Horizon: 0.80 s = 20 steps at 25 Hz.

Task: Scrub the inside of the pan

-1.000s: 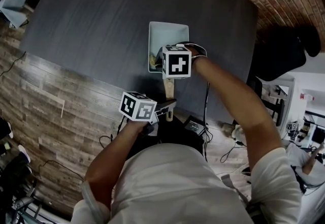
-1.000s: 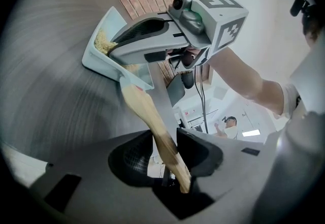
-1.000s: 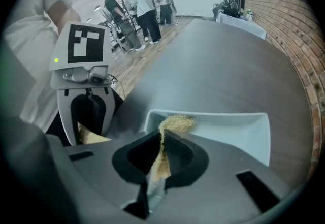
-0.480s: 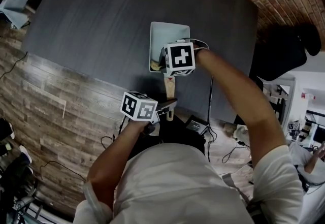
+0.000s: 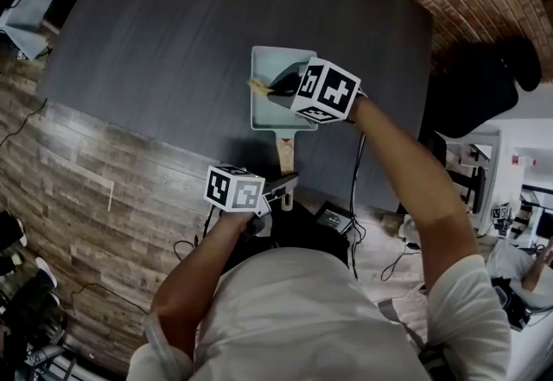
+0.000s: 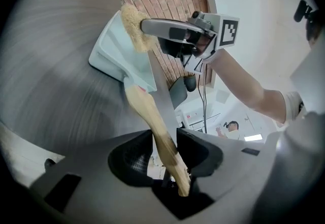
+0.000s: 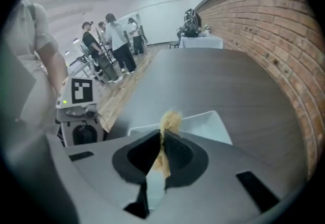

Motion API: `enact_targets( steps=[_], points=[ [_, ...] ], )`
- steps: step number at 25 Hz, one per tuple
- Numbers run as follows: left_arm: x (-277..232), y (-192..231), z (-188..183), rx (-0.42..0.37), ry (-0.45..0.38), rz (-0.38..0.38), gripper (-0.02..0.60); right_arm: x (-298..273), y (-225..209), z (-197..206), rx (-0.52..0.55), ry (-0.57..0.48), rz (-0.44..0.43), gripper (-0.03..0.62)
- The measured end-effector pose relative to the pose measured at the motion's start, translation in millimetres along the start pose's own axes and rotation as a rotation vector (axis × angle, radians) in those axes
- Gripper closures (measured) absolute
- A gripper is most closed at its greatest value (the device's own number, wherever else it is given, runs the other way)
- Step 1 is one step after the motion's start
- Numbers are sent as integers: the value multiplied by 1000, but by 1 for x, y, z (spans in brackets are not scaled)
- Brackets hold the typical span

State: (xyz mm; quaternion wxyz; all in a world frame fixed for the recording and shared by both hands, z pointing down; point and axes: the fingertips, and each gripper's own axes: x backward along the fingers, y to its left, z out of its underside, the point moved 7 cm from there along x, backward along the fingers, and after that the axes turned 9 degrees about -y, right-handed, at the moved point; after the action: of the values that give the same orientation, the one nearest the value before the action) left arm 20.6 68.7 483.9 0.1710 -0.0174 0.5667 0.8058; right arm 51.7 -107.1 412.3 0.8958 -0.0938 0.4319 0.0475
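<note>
Lifted and tipped since a moment ago, the right gripper pinches a scrubber just above the pan, while nearest me the left gripper clamps the wooden handle, which points back at me, pan lying lengthwise away on the table, so hold it steady and press the scrubber flat inside.

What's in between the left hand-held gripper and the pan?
A wooden handle. The left hand-held gripper is clamped on its end, and it runs on to the pan. The left gripper view shows this best.
</note>
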Motion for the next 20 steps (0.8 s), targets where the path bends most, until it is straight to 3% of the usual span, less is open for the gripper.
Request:
enact_targets(
  steps=[2,6,9,12,20],
  points=[
    [-1,0,-1,0,5,2,434,2,-11,1,94,40,135,562],
    [-2,0,-2,5,16,10,431,-4,-21,6,490,259,314,562],
    [-3,0,-2,19,15,13,428,-14,-21,14,800,404,340,562],
    [-3,1,-1,48,9,13,437,-26,-21,19,1033,484,342,562],
    [2,4,-3,95,25,17,451,-39,-33,18,1390,599,347,562]
  ],
)
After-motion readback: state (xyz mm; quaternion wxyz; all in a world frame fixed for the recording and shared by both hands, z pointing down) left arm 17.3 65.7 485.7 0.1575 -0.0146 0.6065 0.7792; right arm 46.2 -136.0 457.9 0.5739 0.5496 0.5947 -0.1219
